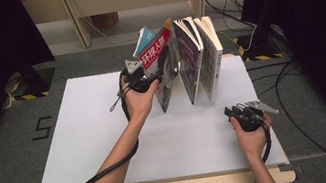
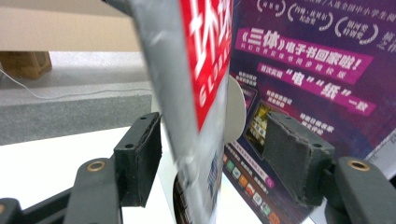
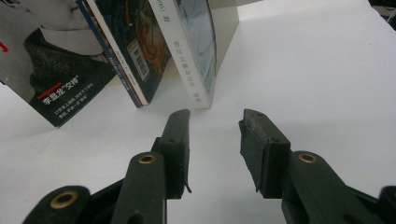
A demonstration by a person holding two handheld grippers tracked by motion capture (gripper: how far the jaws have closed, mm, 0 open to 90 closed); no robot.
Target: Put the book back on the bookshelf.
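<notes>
A row of books stands leaning on the white tabletop (image 1: pixel 92 134). The leftmost is a magazine (image 1: pixel 161 59) with a red title band, and two paperbacks (image 1: pixel 192 61) (image 1: pixel 210 55) stand to its right. My left gripper (image 1: pixel 154 78) is at the magazine's lower left edge. In the left gripper view the magazine's cover (image 2: pixel 191 93) hangs between the jaws of my left gripper (image 2: pixel 212 156). A gap shows on each side, so the pads do not press it. My right gripper (image 1: pixel 230 111) rests open near the front right of the table. Its jaws (image 3: pixel 215 140) are empty and point at the white paperback (image 3: pixel 191 60).
Behind the table stands a wooden frame (image 1: pixel 80 20). Cables (image 1: pixel 294 99) run over the grey floor at the right. Black curtains close both sides. A mark shaped like a 5 (image 1: pixel 43 128) lies on the floor at the left.
</notes>
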